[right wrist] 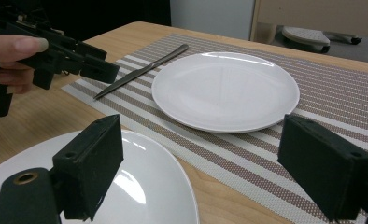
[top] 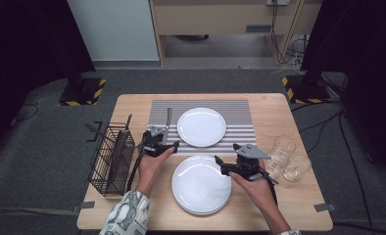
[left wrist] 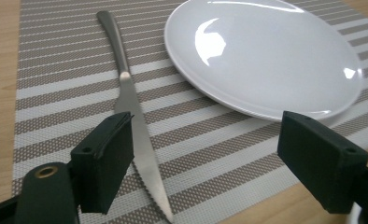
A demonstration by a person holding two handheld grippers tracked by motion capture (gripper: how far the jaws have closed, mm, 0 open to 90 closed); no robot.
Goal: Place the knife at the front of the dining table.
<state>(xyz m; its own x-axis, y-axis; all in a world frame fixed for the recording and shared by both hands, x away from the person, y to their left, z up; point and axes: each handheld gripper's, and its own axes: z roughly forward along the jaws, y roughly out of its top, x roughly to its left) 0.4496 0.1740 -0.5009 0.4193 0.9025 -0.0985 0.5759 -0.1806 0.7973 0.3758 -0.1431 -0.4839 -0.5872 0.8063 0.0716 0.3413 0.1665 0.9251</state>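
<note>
A pale wooden table (top: 274, 110) on grey carpet carries a striped woven placemat (top: 240, 108); at its left edge lies the slim steel serrated knife (top: 168, 122), long axis up-frame, handle far, tip towards the left gripper (top: 165, 144), which hangs wide and empty just below it; the round white plate (top: 201, 127) sits right; the right gripper (top: 220, 164), also wide and empty, hovers farther off over the nearer white plate stack (top: 201, 185).

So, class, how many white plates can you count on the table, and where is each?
2 places: one plate on the striped placemat beside the knife, and a stack on bare wood at the near edge. It looks like more than one plate, count unclear.
</note>
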